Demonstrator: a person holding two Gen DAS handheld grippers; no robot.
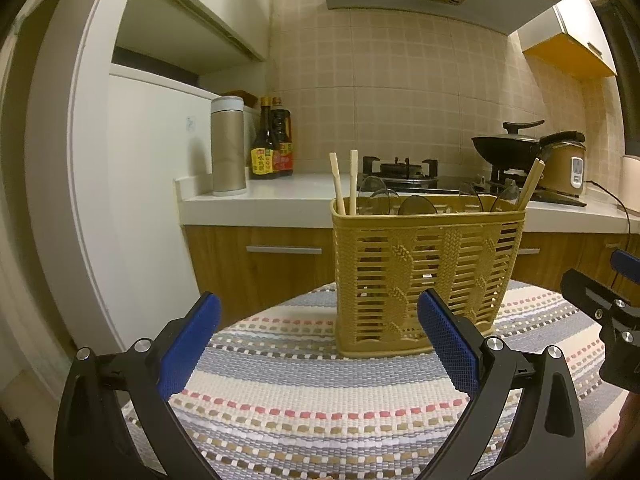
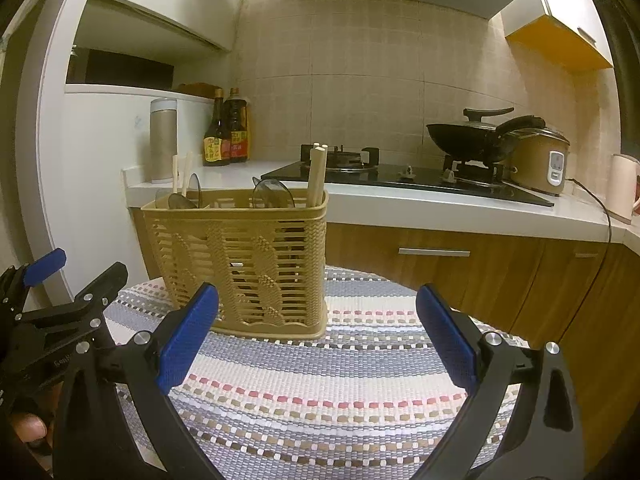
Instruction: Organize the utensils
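A tan plastic utensil basket (image 1: 426, 276) with a slatted, woven-look wall stands upright on a striped woven mat (image 1: 304, 396). Wooden chopsticks (image 1: 345, 188) stick up from its left end, another pair of chopsticks (image 1: 531, 184) leans out at its right end, and dark spoons (image 1: 416, 205) with rounded bowls rise just above the rim between them.

The left claw (image 1: 318, 346) hovers low over the mat just in front of the basket, its blue-padded jaws spread wide with nothing between them. The right claw (image 2: 316, 336) hangs beside it to the right, released as well, jaws wide and empty, the basket ahead and to its left.

Behind the mat runs a white kitchen worktop (image 2: 400, 200) with a black gas hob (image 2: 404, 176), a wok (image 2: 468, 136), a rice cooker (image 2: 540, 160), two sauce bottles (image 1: 272, 148) and a thermos flask (image 1: 228, 146), below a beige tiled wall (image 1: 400, 72).
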